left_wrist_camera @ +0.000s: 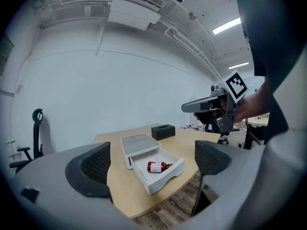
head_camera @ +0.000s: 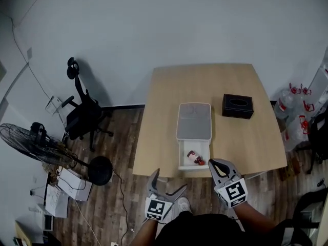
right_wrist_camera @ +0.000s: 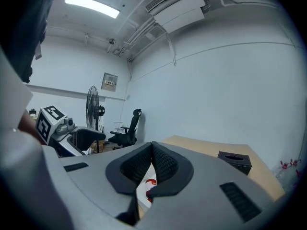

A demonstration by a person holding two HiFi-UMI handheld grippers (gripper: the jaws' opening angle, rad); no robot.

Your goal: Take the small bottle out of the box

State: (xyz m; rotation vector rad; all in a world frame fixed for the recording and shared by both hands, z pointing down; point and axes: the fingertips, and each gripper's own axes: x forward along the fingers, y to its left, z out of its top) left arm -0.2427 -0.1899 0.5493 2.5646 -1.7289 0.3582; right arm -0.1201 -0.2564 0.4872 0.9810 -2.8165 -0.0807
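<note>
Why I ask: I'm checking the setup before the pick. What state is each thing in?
box: on the table, drawer pulled open toward the person.
small bottle: lying on its side in the open drawer, not gripped.
left gripper: open, empty.
right gripper: shut, empty, by the drawer's front corner.
black tissue box: on the table, apart from the box.

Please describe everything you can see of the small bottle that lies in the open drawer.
The small bottle is dark brown with a white label around its body and a red cap. It lies on its side on the floor of the pulled-out drawer of the white box, alone there. The left gripper and the right gripper are both apart from it; nothing grips it.
</note>
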